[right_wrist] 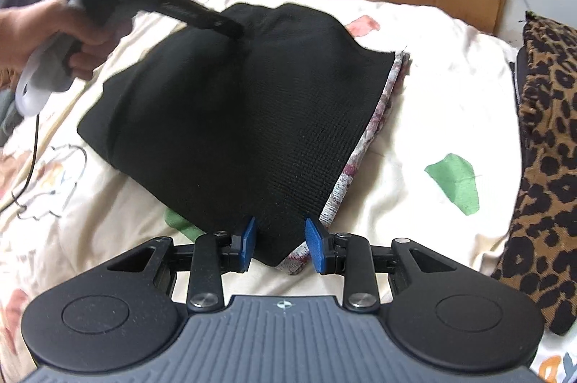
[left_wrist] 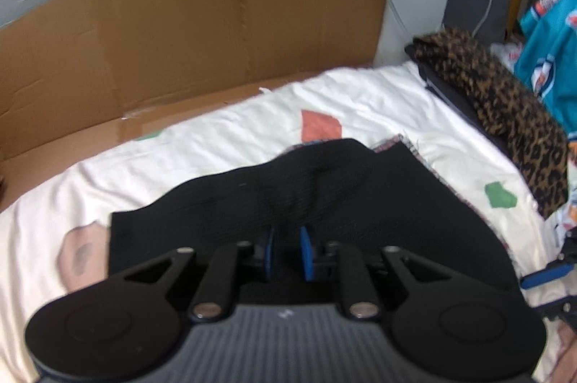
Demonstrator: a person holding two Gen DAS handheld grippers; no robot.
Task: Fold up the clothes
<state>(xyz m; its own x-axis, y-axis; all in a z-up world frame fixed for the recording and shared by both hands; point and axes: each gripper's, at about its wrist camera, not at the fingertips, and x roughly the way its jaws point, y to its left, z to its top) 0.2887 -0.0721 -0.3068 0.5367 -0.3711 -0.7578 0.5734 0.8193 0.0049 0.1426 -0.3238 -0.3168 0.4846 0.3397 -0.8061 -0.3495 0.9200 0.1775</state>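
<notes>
A black knit garment (right_wrist: 234,116) lies folded on a grey floral cloth (right_wrist: 364,145), whose edge shows along the right side, on a white patterned sheet (right_wrist: 414,87). My right gripper (right_wrist: 281,244) hovers at their near corner, open, and its blue pads (right_wrist: 248,244) straddle that corner without pressing it. My left gripper (left_wrist: 286,251) is over the garment (left_wrist: 324,195) with its blue pads (left_wrist: 305,253) a narrow gap apart and only black cloth behind them. In the right wrist view a hand (right_wrist: 47,33) holds the left gripper (right_wrist: 230,26), tips on the garment's far edge.
A flattened cardboard sheet (left_wrist: 180,33) stands along the back of the bed. A leopard-print cloth (right_wrist: 548,137) lies on the right edge, with a teal jersey (left_wrist: 551,51) beyond it. A cable (right_wrist: 30,163) trails over the sheet at the left.
</notes>
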